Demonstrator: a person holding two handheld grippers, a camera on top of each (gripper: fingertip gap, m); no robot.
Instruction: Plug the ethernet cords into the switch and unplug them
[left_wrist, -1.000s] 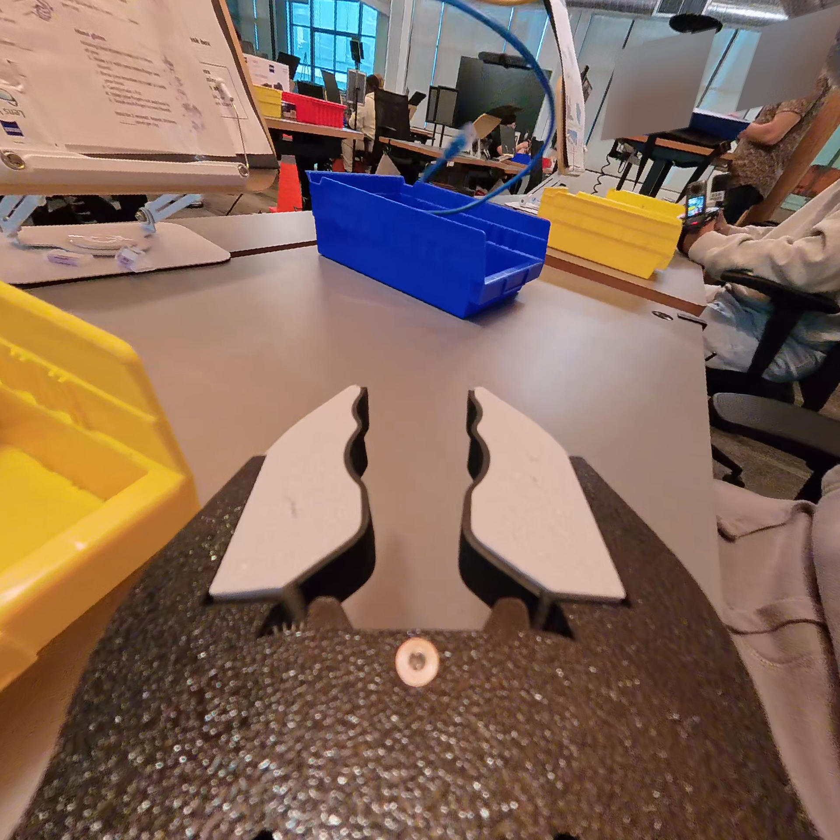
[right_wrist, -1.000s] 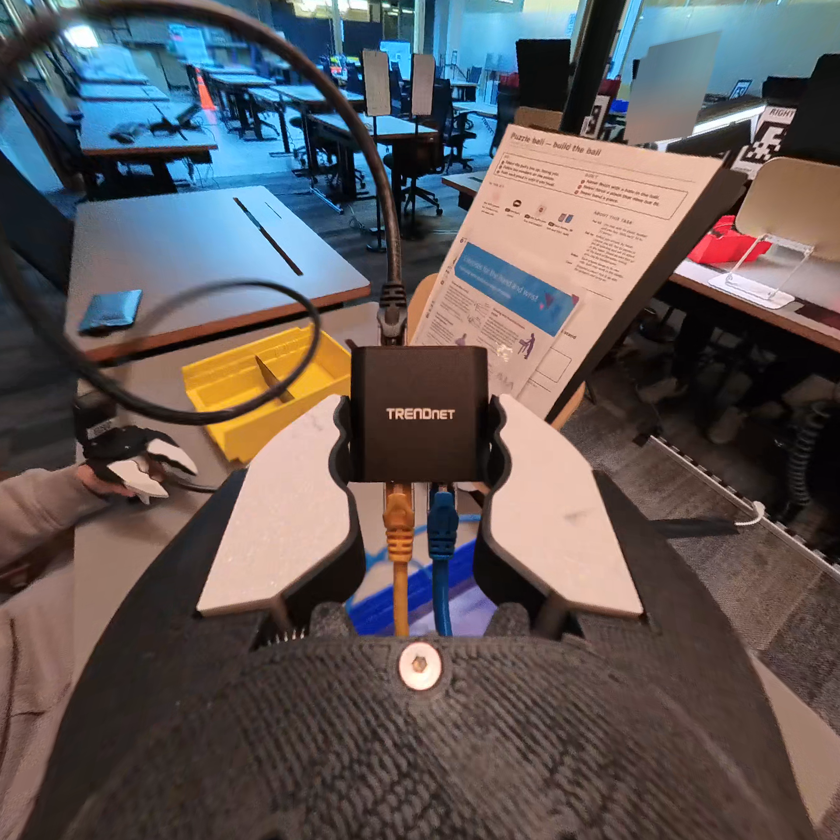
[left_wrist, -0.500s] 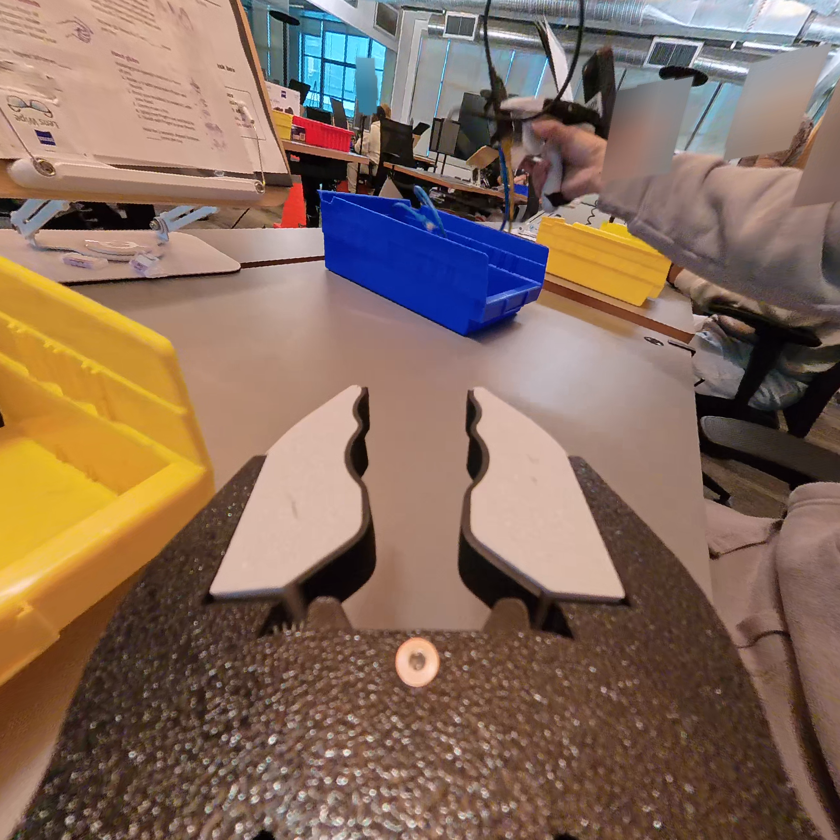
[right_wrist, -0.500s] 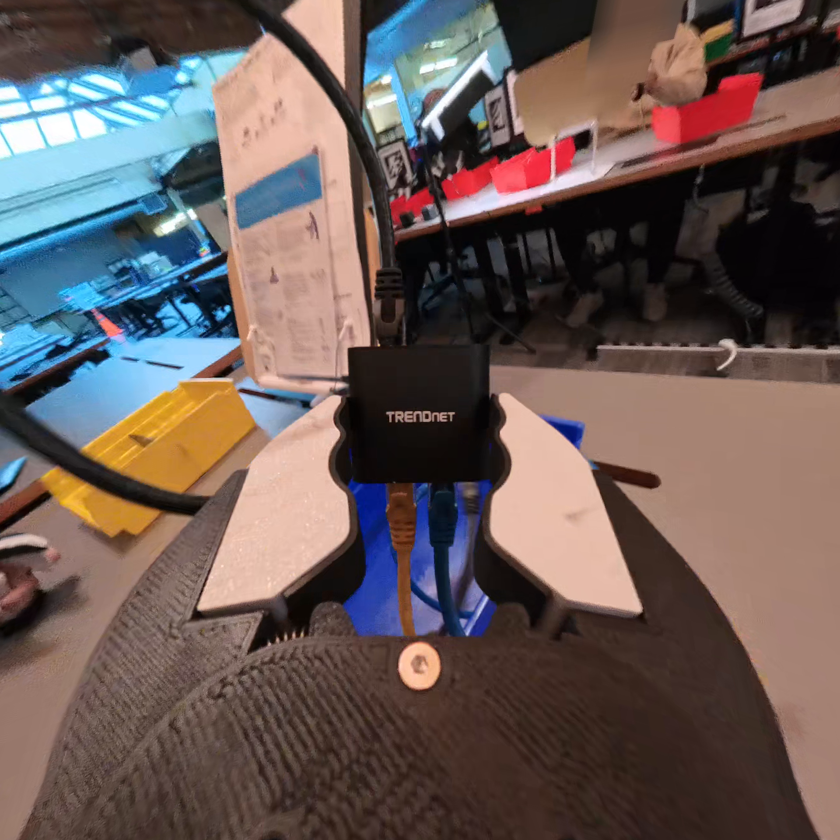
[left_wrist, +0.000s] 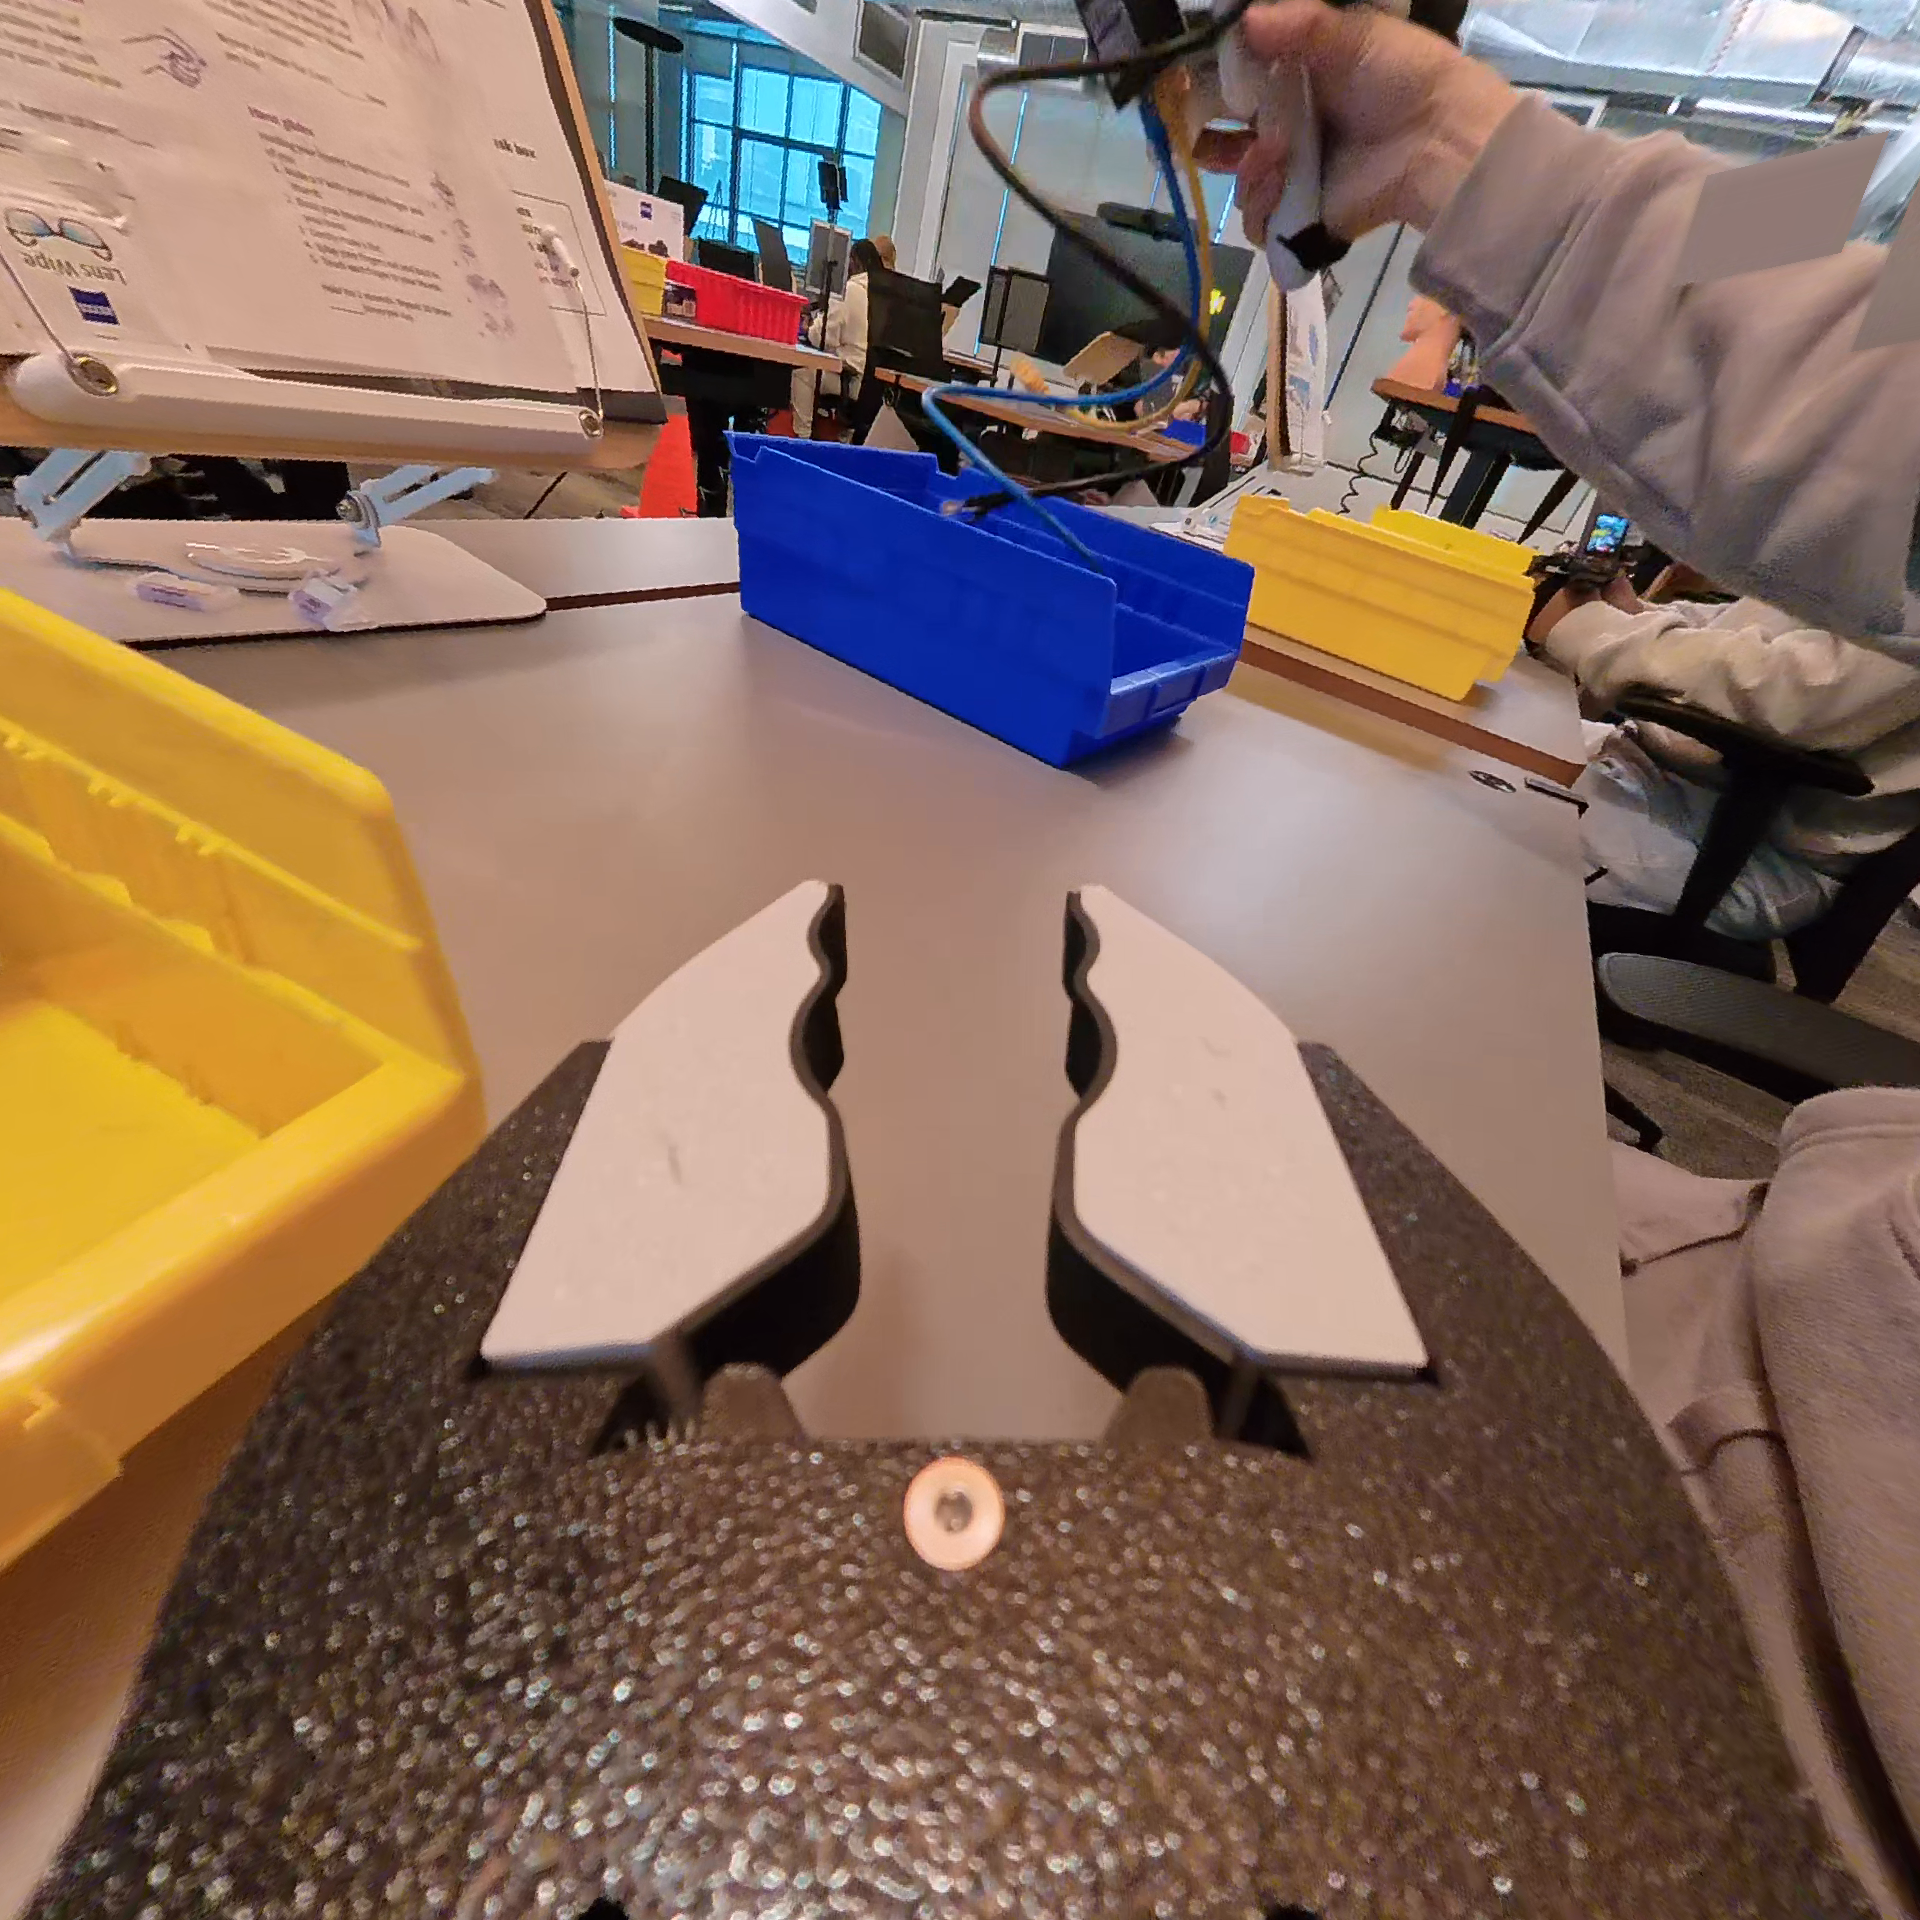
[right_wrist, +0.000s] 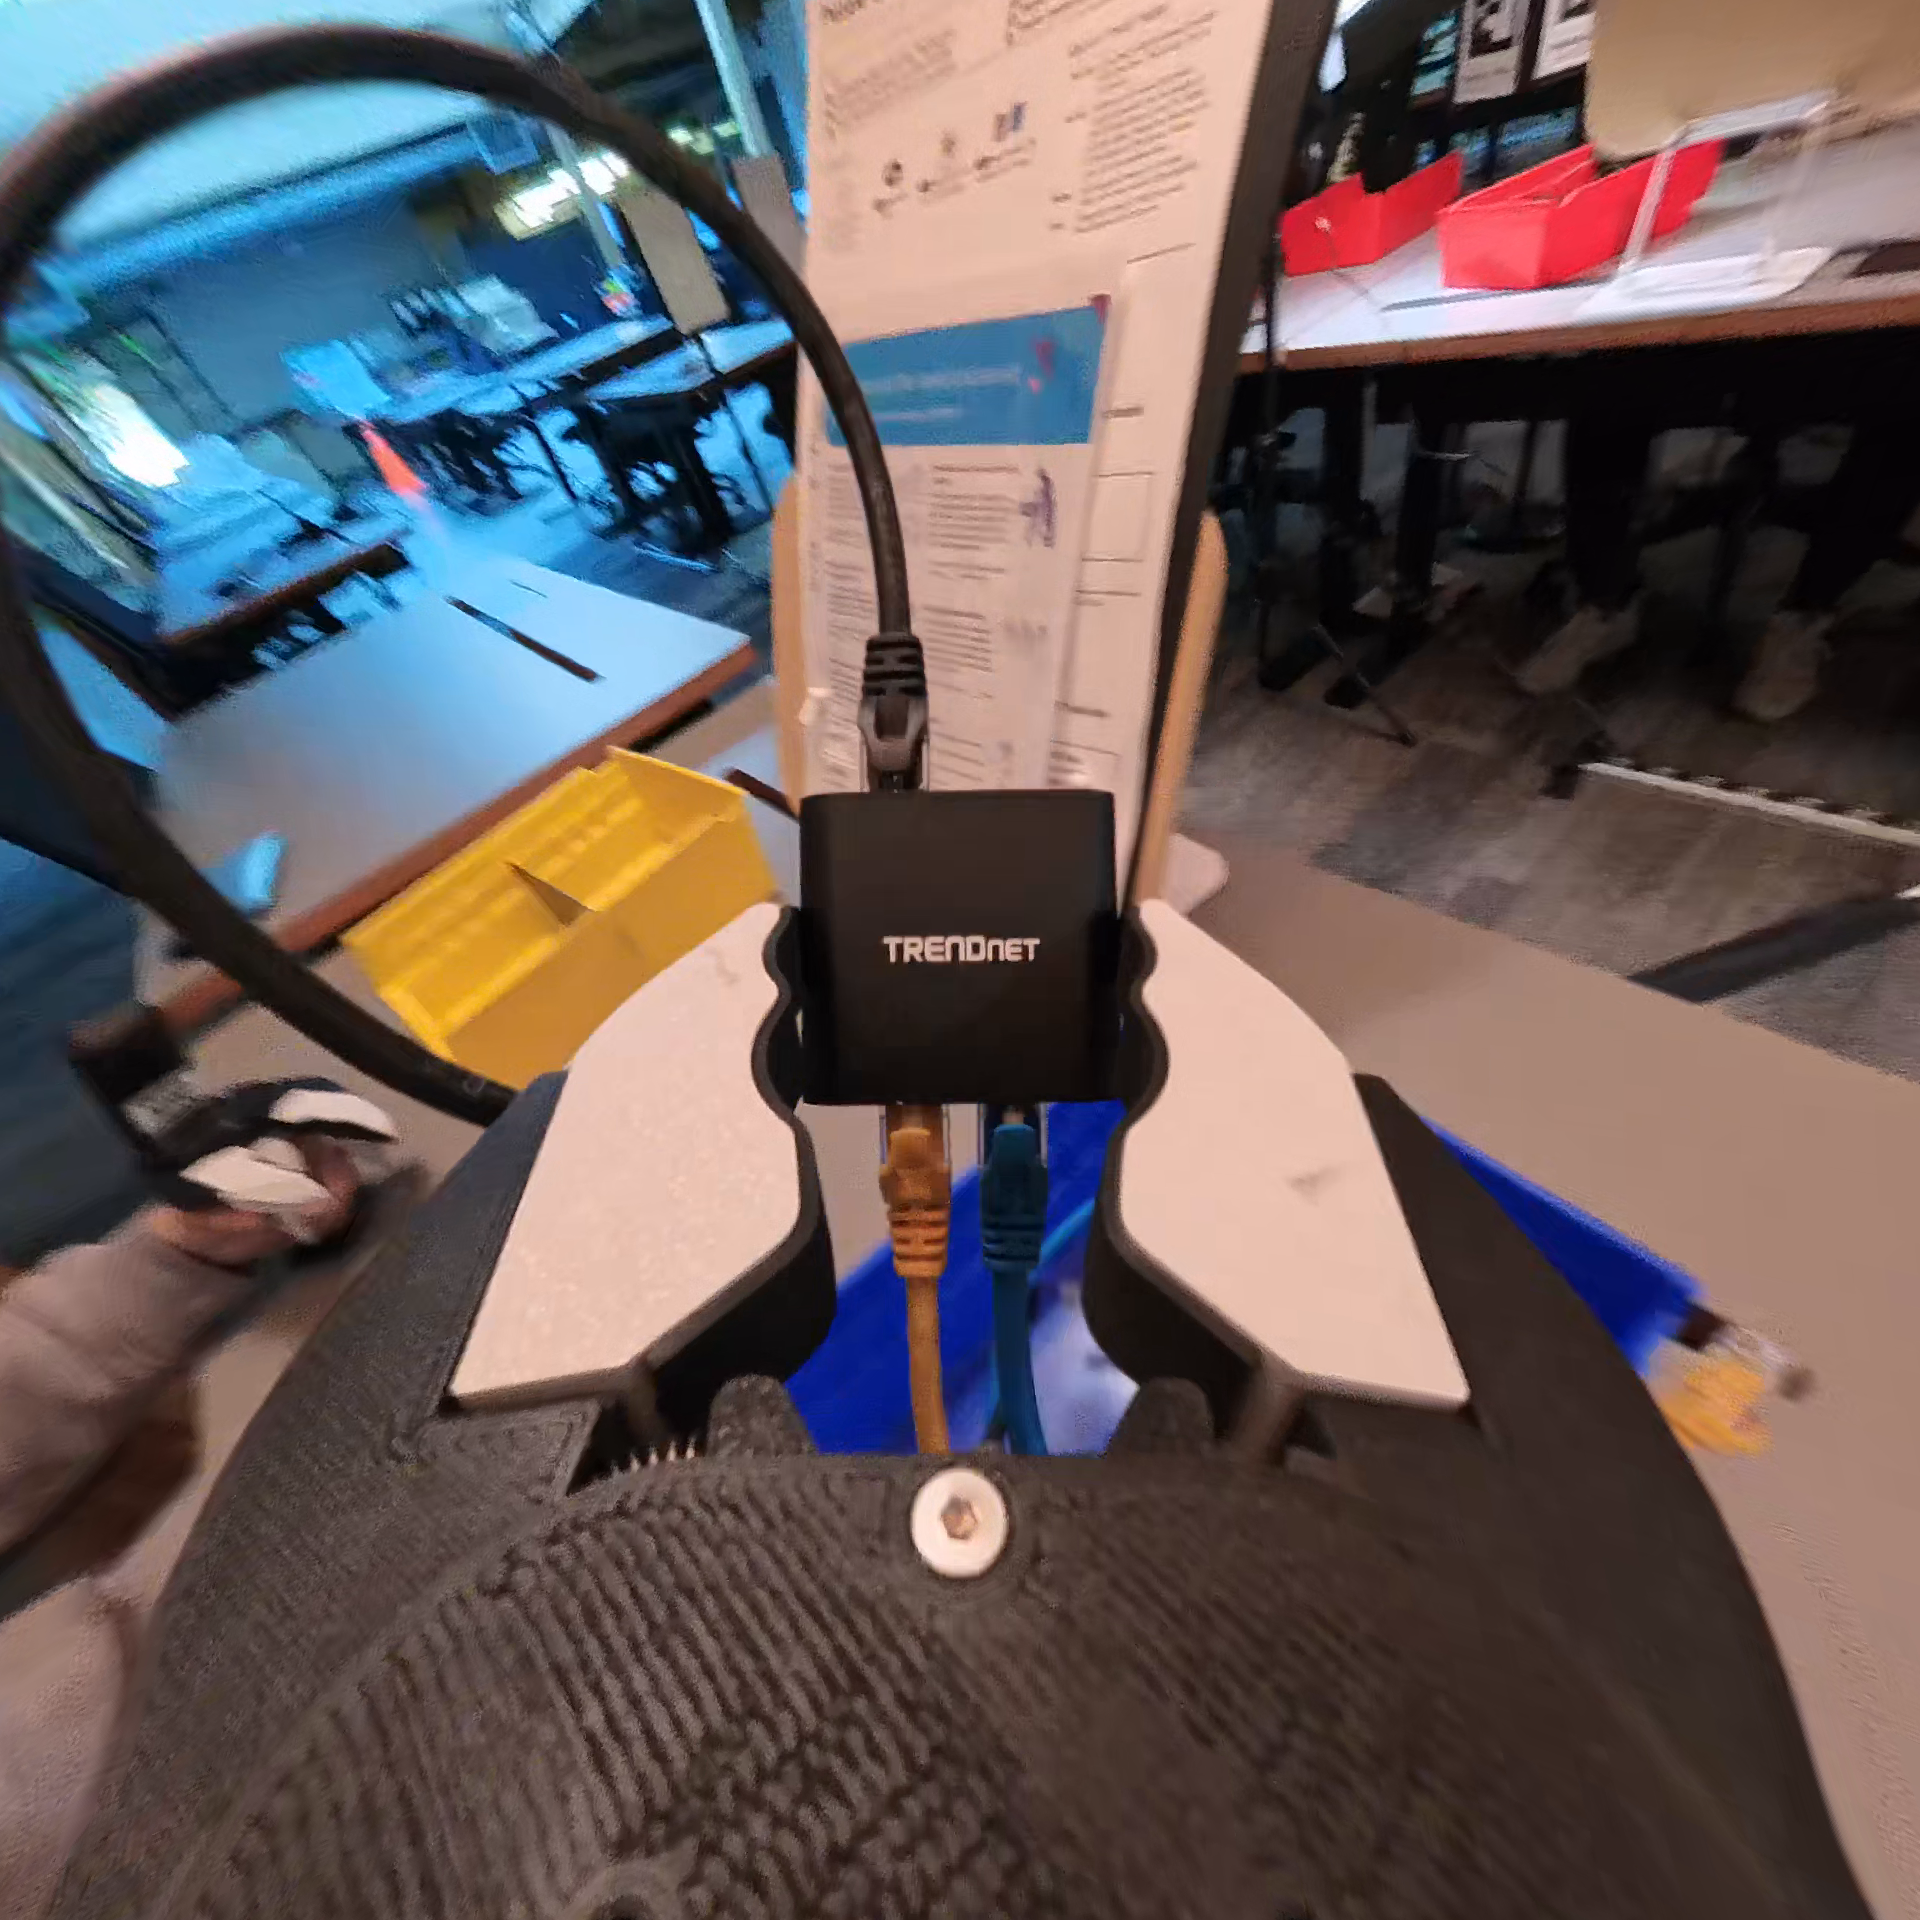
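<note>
The right gripper (right_wrist: 958, 997) is closed on the black switch (right_wrist: 956, 935), with one finger pressed against each side of the box, and it holds the switch up in the air above the blue bin (left_wrist: 987, 613). The long axis of the switch runs along the fingers: the black cord (right_wrist: 862, 499) enters its far end, while the orange cord (right_wrist: 914, 1216) and the blue cord (right_wrist: 1013, 1210) are plugged into the near end and run back toward the gripper body. So the plugs to pull out lie between the fingers on the near side, and I judge that the pull must go along this axis, straight away from the switch. The left gripper (left_wrist: 948, 997) is parted by a moderate gap, holds nothing and stays low over the grey table (left_wrist: 1039, 831), well apart from the raised switch; it must rise and come toward the right hand (left_wrist: 1340, 114) to reach a plug. In the left wrist view the loose cords hang down from the switch and at least the blue one reaches into the blue bin. The yellow bin (left_wrist: 156, 1039) beside the left gripper shows dividers and looks empty in the part I can see. Farther yellow bins (left_wrist: 1371, 592) stand on the next table; their contents cannot be seen.
</note>
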